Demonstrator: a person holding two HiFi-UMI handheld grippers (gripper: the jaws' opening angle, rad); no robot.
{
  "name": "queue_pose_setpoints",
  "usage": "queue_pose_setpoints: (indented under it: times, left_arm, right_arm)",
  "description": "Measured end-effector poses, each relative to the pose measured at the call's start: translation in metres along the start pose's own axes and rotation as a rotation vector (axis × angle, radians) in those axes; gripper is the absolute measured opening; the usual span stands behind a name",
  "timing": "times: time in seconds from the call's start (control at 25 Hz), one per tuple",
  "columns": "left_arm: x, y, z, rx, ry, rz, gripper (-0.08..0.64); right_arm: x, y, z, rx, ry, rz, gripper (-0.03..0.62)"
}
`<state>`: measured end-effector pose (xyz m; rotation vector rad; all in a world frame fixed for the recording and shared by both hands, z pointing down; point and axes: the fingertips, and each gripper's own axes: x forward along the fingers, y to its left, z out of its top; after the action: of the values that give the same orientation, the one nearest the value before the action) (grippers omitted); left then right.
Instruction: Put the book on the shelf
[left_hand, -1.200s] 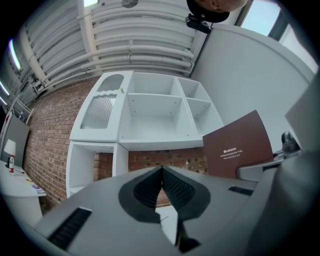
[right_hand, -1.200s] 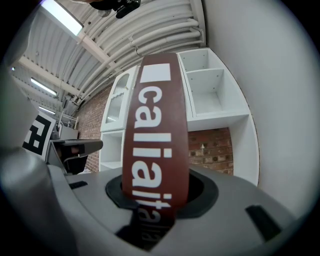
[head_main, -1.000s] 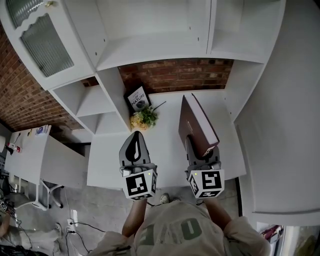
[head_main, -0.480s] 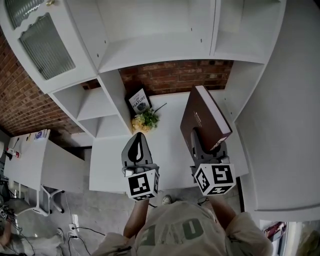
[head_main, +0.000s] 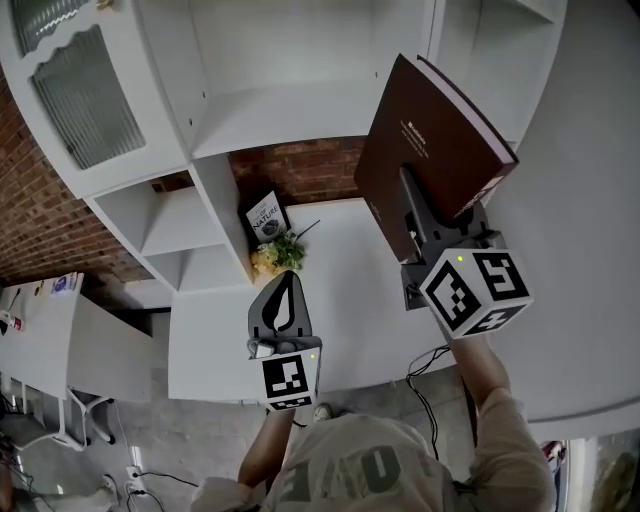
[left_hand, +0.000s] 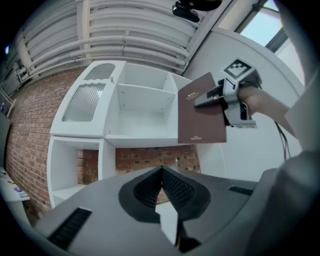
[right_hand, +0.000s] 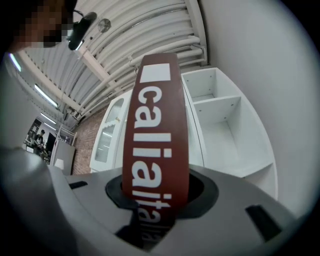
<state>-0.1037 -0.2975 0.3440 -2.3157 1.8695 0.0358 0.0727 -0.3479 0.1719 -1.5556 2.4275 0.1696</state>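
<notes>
Only the right gripper view shows the book (right_hand: 156, 145) spine lettering; right gripper (right_hand: 156, 192) fingers pinch it. Left gripper (left_hand: 162, 172) fingers pressed together; flowers (head_main: 272, 255) on far tabletop (head_main: 340, 290).

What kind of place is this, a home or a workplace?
Probably an office or studio: a white shelf unit and white desk stand against a bare brick wall, under exposed ceiling pipes.
</notes>
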Motion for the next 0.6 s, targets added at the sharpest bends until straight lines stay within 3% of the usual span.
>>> queue_pose_setpoints:
  times: [0.12, 0.28, 0.6]
  left_arm:
    - [-0.004, -0.005, -0.016, -0.021, 0.037, -0.025, 0.012]
    - [-0.003, -0.010, -0.030, -0.036, 0.074, -0.048, 0.012]
    - [0.001, -0.001, -0.024, -0.044, 0.057, -0.044, 0.012]
  right_arm:
    - [0.025, 0.007, 0.033, -0.014, -0.014, 0.049, 0.153]
    - [0.055, 0.018, 0.068, -0.104, -0.029, 0.074, 0.153]
    - [0.119, 0.031, 0.073, -0.147, 0.056, 0.063, 0.153]
